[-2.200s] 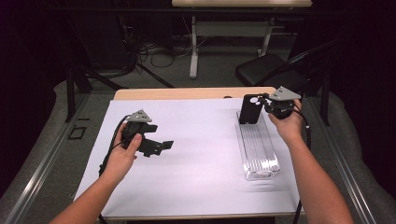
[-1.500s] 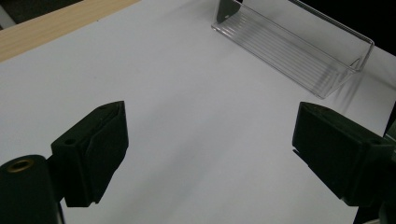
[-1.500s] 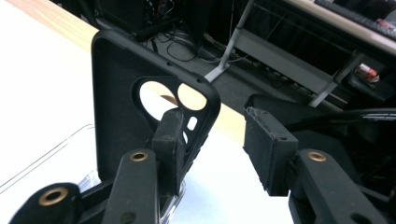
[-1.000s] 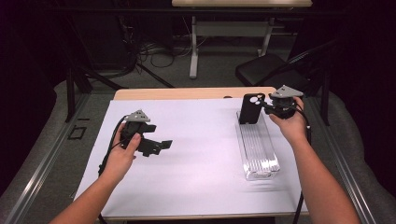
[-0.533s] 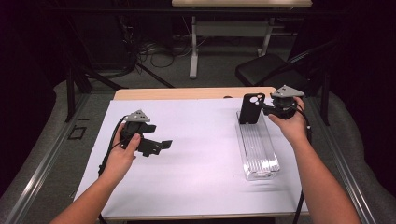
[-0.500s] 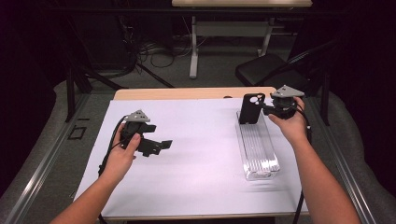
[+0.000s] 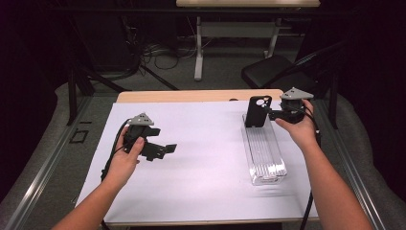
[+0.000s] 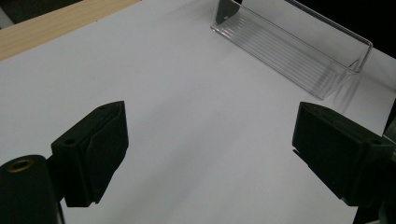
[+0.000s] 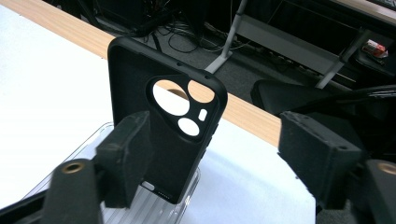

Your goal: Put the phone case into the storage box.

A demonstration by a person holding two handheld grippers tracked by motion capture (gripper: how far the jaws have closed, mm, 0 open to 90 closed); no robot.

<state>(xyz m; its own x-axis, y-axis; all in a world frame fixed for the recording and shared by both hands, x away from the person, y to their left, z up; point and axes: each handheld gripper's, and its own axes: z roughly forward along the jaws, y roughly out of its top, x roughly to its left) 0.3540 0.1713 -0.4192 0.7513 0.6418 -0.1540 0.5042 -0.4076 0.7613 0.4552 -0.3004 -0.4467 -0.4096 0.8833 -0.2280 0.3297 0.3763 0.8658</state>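
A black phone case [image 7: 257, 111] stands upright at the far end of a clear ribbed plastic holder [image 7: 265, 153] on the right of the white sheet. My right gripper [image 7: 271, 114] sits just right of the case. In the right gripper view the case [image 9: 163, 121] stands just beyond the left jaw, and the gripper [image 9: 215, 135] has just been opening, with its pads off the case. My left gripper [image 7: 165, 148] hovers over the left of the sheet. Its jaws are spread wide in the left gripper view [image 8: 210, 135], with nothing between them.
The white sheet [image 7: 206, 163] covers most of the wooden table [image 7: 191, 96]. From the left gripper view the clear holder [image 8: 289, 44] lies far off. A black chair [image 7: 273, 74] and a desk frame stand behind the table.
The right hand has shifted slightly to the right, away from the case, which stays standing in the holder. The left hand has not moved.
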